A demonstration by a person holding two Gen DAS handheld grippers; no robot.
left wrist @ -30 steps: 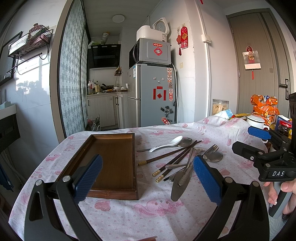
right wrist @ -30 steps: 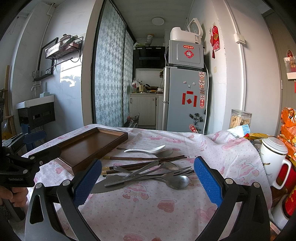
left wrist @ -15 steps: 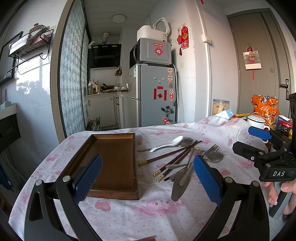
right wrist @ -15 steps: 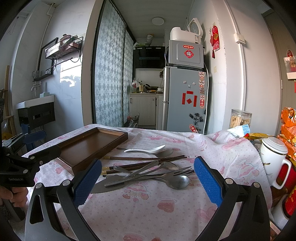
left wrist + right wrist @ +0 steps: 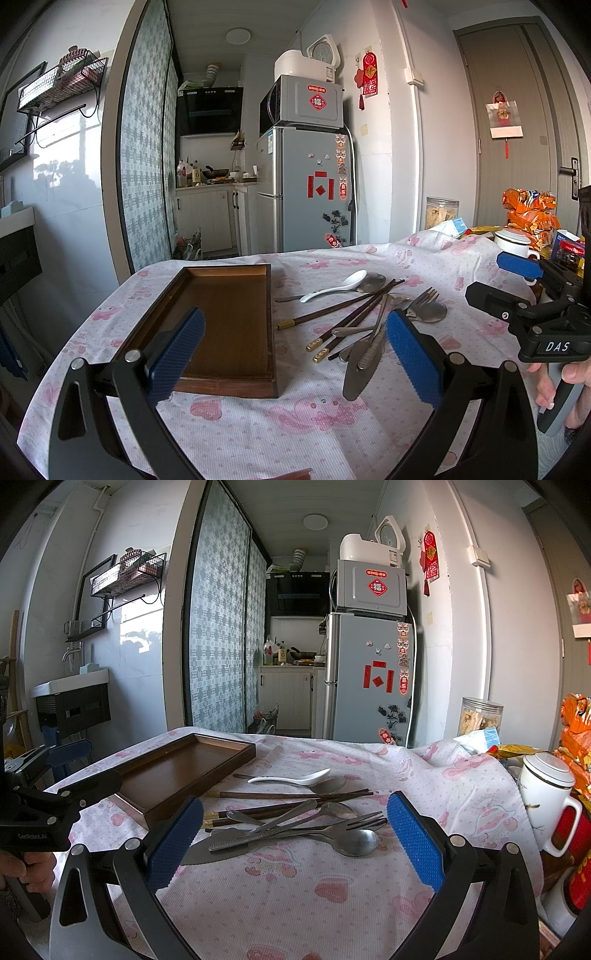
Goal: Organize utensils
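An empty brown wooden tray [image 5: 221, 314] [image 5: 177, 771] lies on the pink-patterned tablecloth. Right of it is a loose pile of utensils: a white ceramic spoon [image 5: 332, 286] [image 5: 291, 778], dark chopsticks [image 5: 343, 310] [image 5: 291, 795], a metal fork [image 5: 421, 299] [image 5: 354, 821], metal spoons [image 5: 354, 842] and a knife [image 5: 356, 373] [image 5: 207, 851]. My left gripper [image 5: 295, 354] is open and empty, held low above the near table, in front of the tray. My right gripper [image 5: 295, 840] is open and empty, just short of the pile; it also shows in the left wrist view [image 5: 517, 291].
A white lidded mug [image 5: 546, 794], red jars and orange snack bags [image 5: 532, 218] crowd the table's right end. A clear jar [image 5: 480, 716] stands behind them. A fridge [image 5: 306, 188] and kitchen lie beyond the table's far edge.
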